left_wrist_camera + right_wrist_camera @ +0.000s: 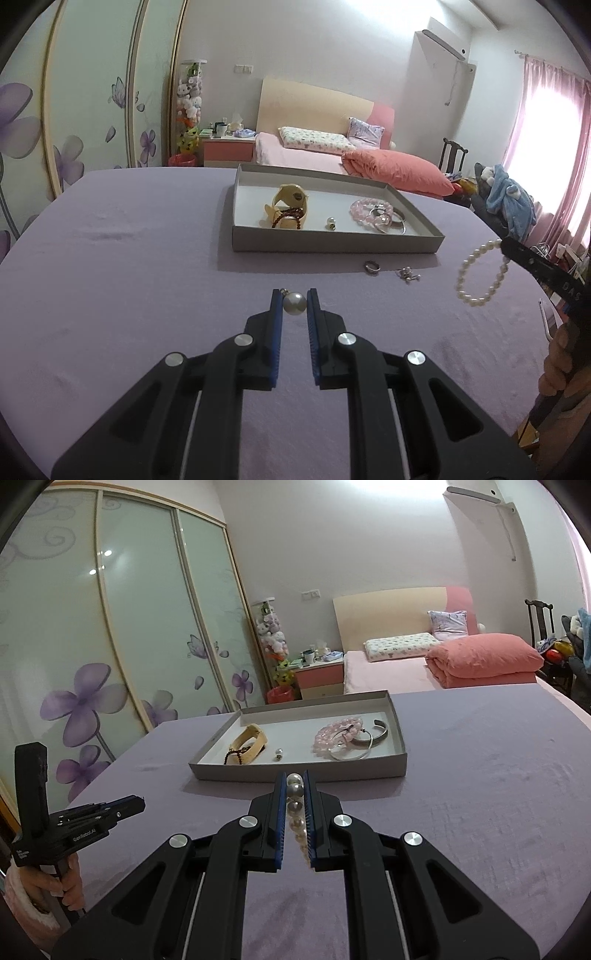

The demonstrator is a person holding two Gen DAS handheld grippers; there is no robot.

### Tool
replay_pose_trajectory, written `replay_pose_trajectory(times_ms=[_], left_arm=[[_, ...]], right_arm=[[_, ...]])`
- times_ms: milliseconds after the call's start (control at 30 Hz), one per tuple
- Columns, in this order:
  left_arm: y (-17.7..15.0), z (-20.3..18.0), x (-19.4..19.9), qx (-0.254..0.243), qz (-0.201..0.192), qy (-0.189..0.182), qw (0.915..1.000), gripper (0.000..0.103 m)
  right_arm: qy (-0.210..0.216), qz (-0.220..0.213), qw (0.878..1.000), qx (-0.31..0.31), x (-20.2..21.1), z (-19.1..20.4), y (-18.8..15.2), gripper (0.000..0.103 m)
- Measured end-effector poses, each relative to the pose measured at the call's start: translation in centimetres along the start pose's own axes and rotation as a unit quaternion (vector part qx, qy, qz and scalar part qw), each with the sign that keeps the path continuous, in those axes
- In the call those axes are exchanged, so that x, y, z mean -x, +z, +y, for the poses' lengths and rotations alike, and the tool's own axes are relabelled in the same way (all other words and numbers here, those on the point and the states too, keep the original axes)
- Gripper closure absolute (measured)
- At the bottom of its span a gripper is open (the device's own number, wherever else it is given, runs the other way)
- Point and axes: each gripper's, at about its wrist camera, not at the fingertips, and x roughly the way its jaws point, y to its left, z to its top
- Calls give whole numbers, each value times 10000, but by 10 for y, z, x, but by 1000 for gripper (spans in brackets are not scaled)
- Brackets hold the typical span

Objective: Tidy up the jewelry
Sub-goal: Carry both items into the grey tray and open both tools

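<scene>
My left gripper (pixel 294 300) is shut on a pearl earring (pixel 294 304), held above the purple tablecloth short of the grey tray (pixel 332 244). At the right edge of the left wrist view, my right gripper (pixel 506 246) holds a white pearl bracelet (pixel 480 273) that hangs as a loop. In the right wrist view that gripper (pixel 295 786) is shut on the pearl bracelet (pixel 295 801), just in front of the tray (pixel 295 771). The tray holds a cream bangle (pixel 290 203), a dark bead string (pixel 286 218), a small earring (pixel 330 222), a pink bead bracelet (pixel 364 210) and silver bangles (pixel 393 221).
A ring (pixel 370 266) and a small earring pair (pixel 406 275) lie on the cloth in front of the tray. A person's hand (pixel 62 882) grips the left tool's handle. A bed (pixel 443 664), wardrobe doors (pixel 110 627) and a chair (pixel 452 157) stand beyond the table.
</scene>
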Motion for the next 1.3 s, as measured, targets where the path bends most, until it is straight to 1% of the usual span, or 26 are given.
replay_pose_trajectory(times_ms=[233, 667, 1033, 1133, 1300], left_arm=[[0, -2, 6, -17, -41, -38, 10000, 89], [1, -4, 2, -24, -24, -81, 10000, 89], [7, -12, 7, -29, -190, -136, 9997, 89], [14, -14, 7, -68, -297, -117, 9995, 89], [37, -17, 8, -132, -728, -53, 9972, 89]], right_arm=[[43, -46, 10000, 6, 2, 2, 0, 93], [55, -123, 9999, -23, 5, -3, 1, 93], [52, -292, 9996, 35, 9, -2, 8, 93], [36, -377, 9992, 87, 8, 1, 14, 93], [-81, -749, 9968, 281, 8, 10, 34, 93]])
